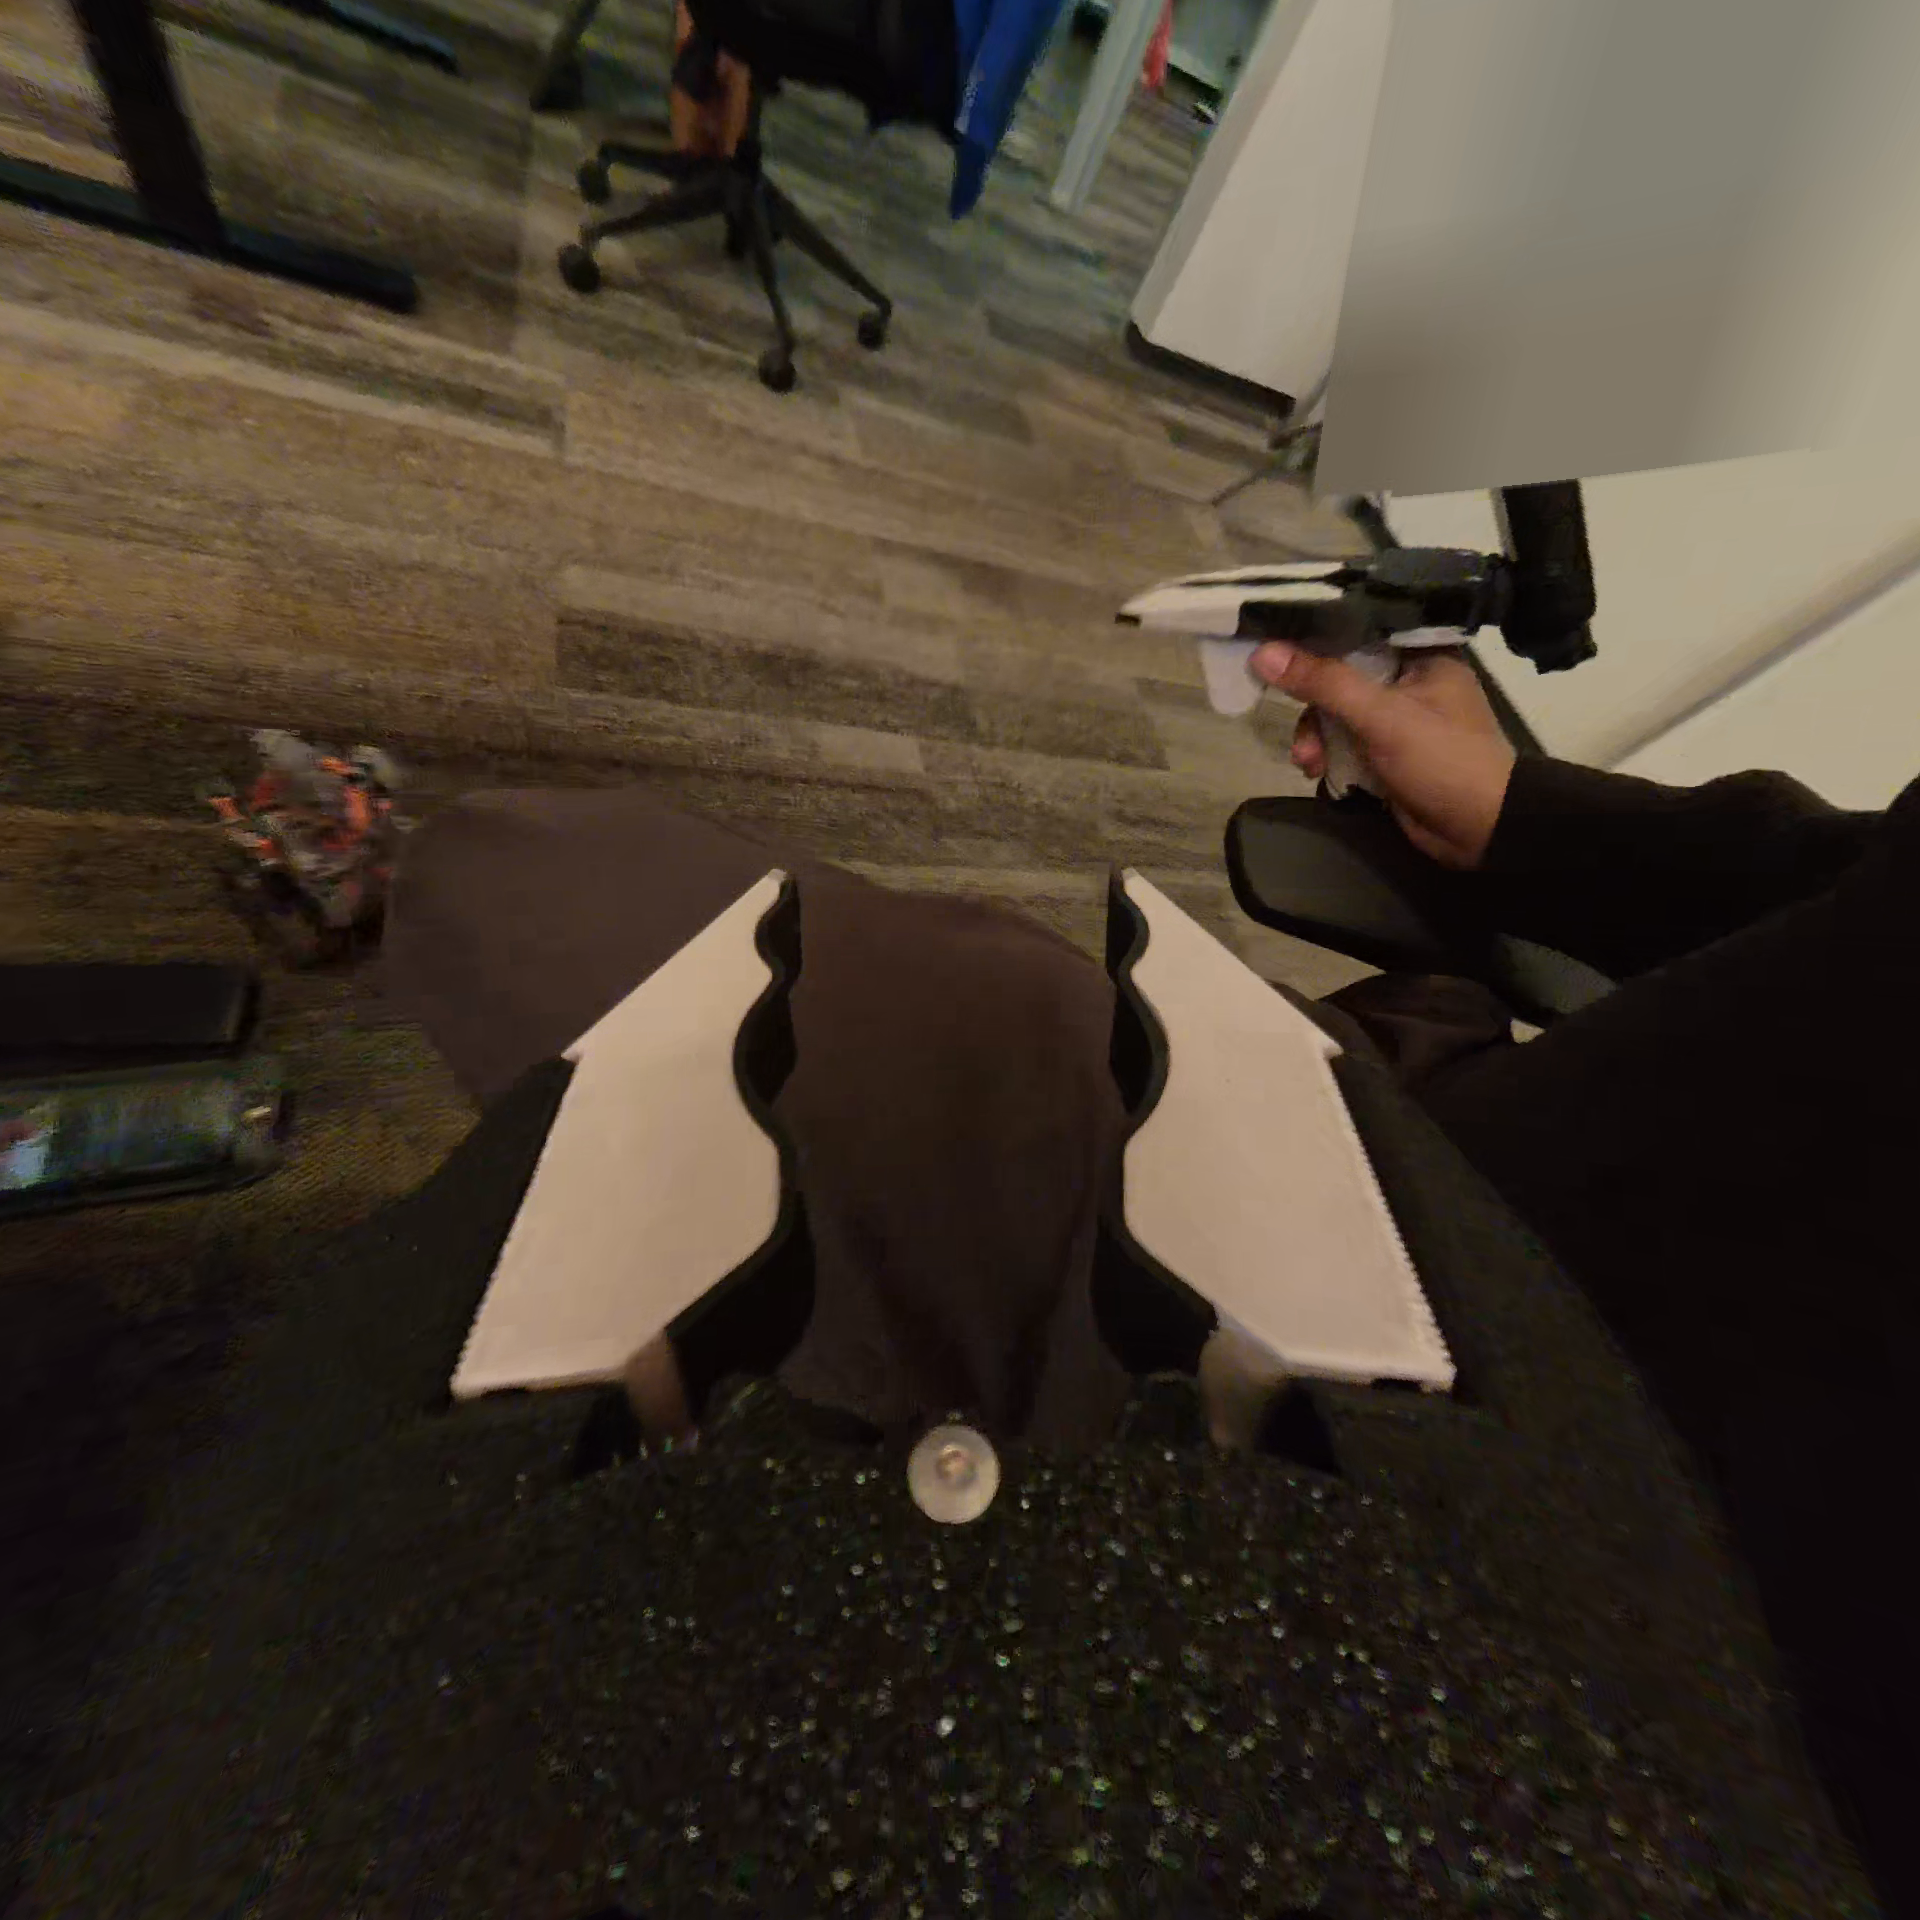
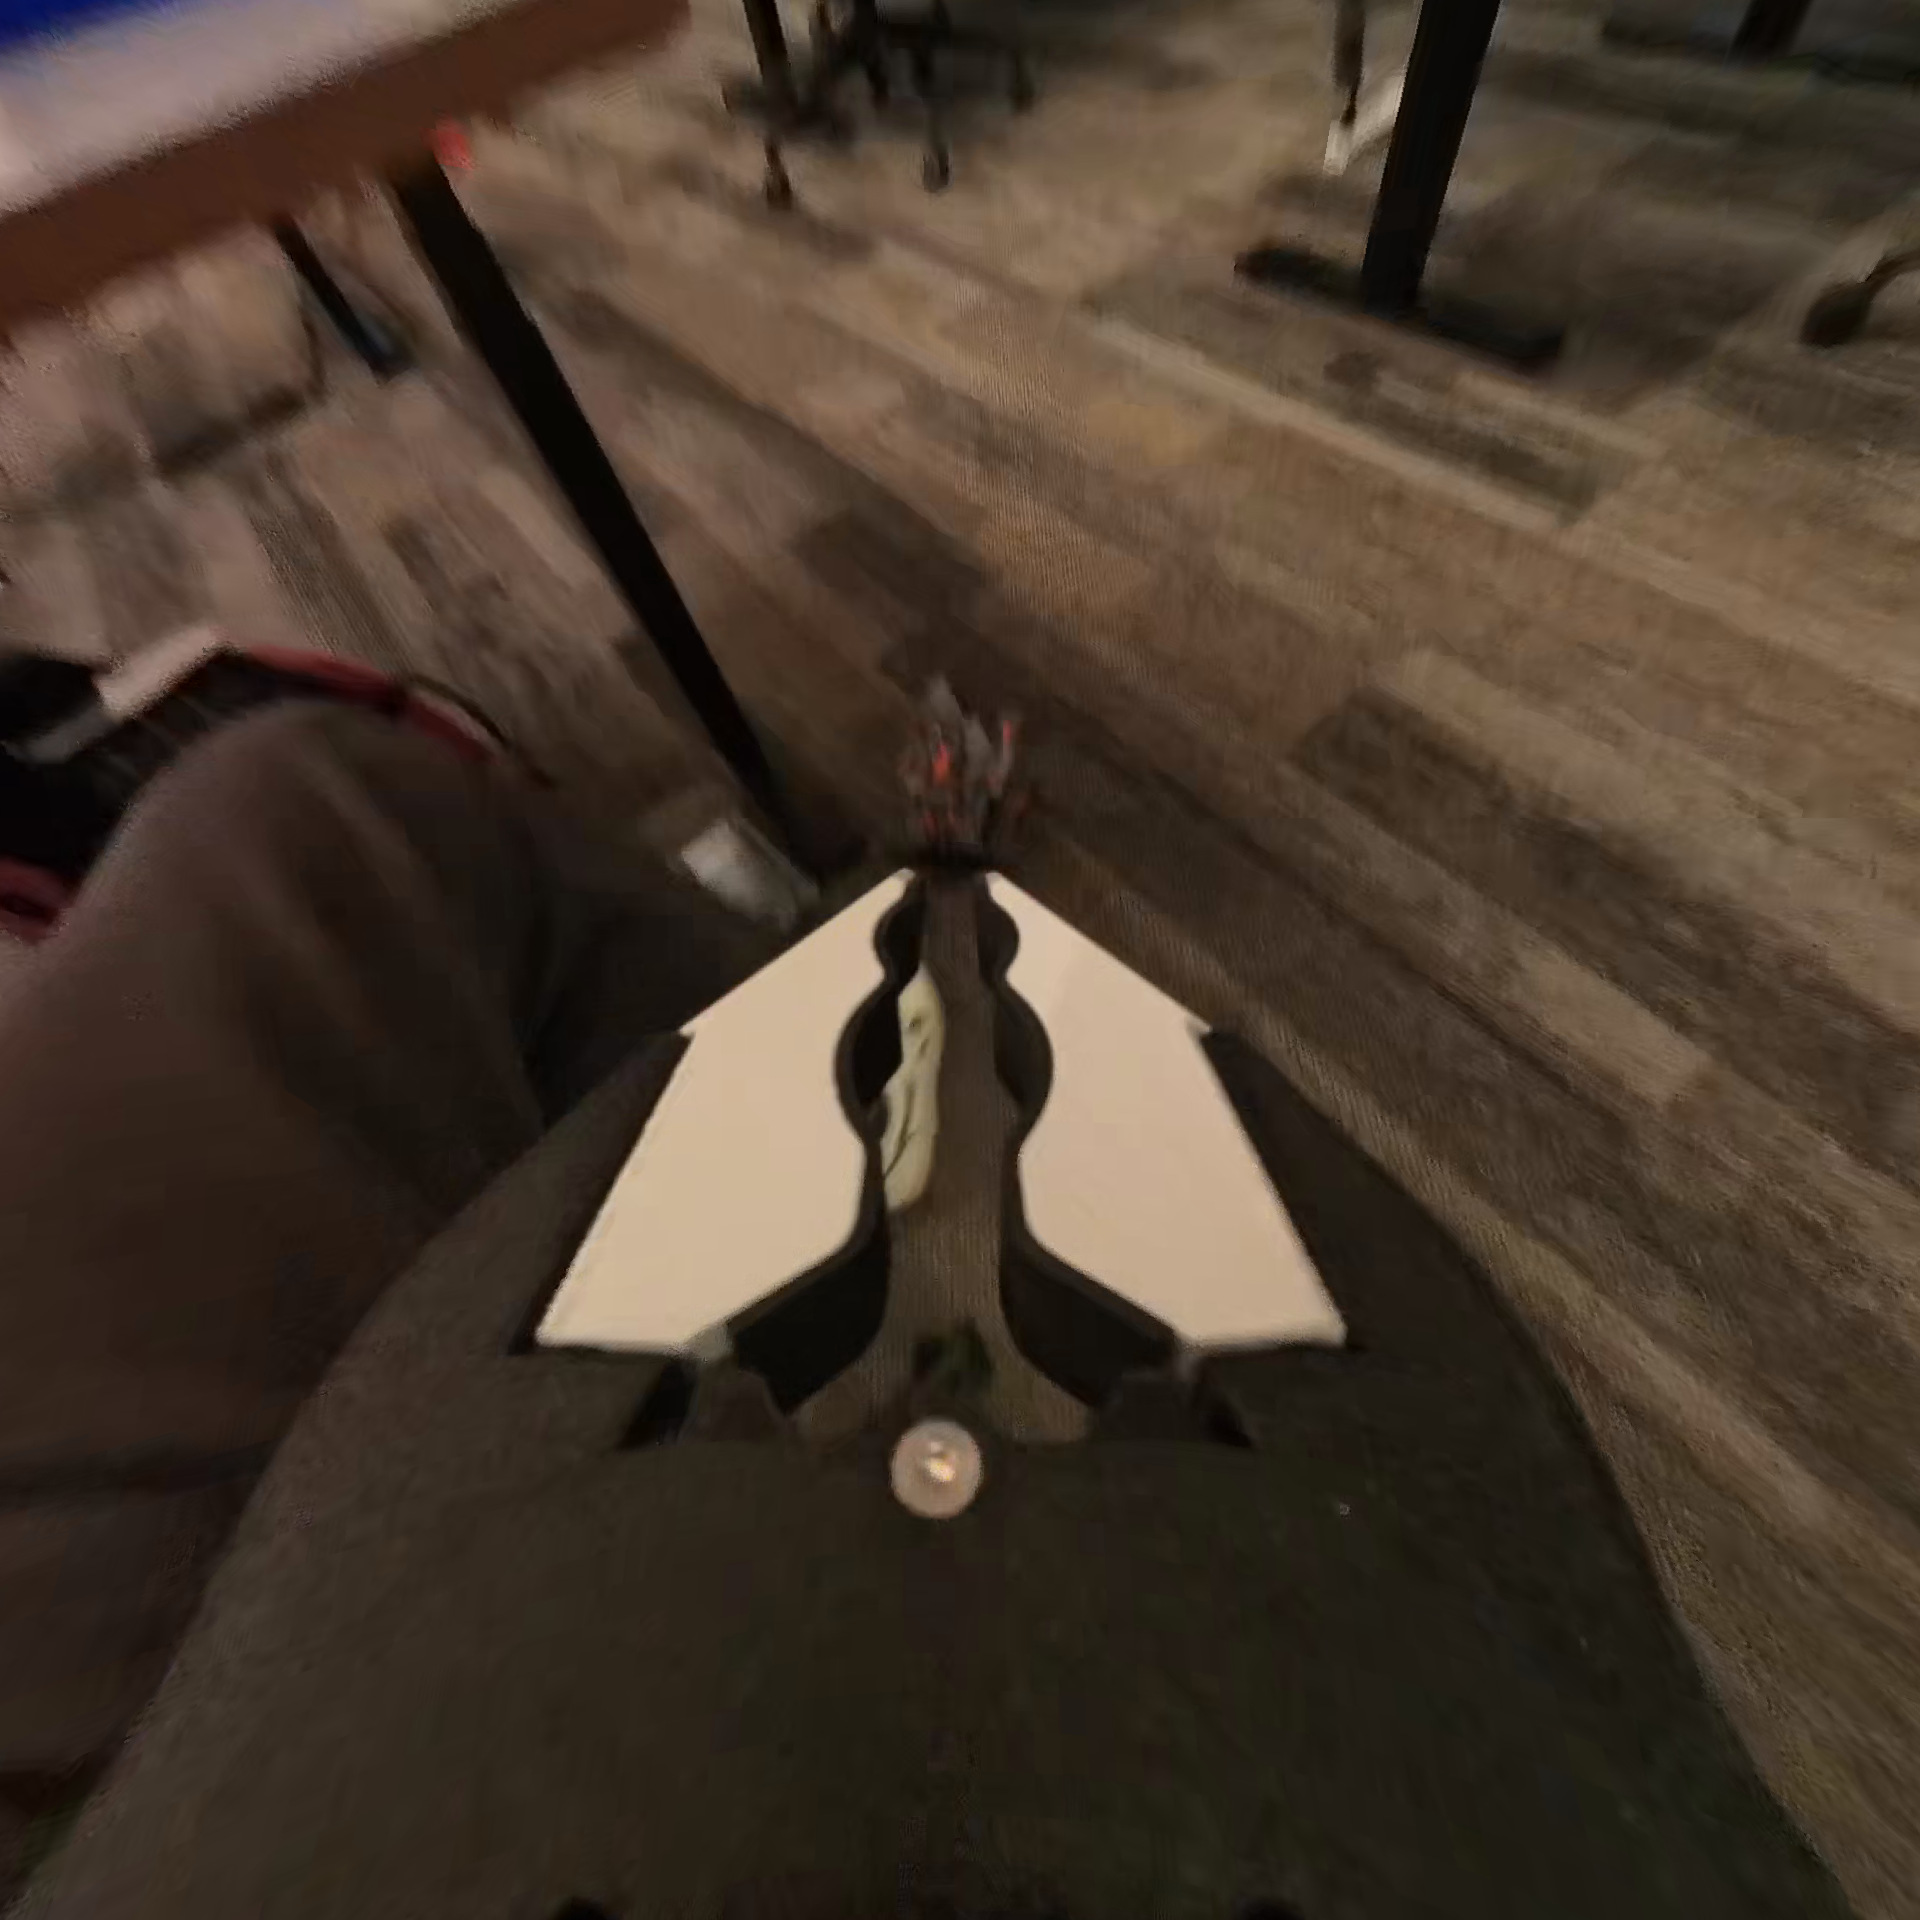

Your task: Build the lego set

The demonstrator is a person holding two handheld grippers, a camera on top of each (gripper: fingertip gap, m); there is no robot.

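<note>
Just past the nearly closed tips of the right gripper [image 2: 951, 883], a crumpled dark-and-orange wrapper [image 2: 954, 764] lies on the carpet [image 2: 1351, 727], untouched, while the left gripper [image 1: 951, 883] hangs wide open and empty over a brown-trousered leg [image 1: 935, 1091].

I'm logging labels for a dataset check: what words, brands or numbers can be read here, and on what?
No text can be read in either view.
Bottle lying on the carpet: it has a label, but it is too blurred to read.
Crumpled wrapper beside it: it has orange marks, also too blurred to read.
</note>
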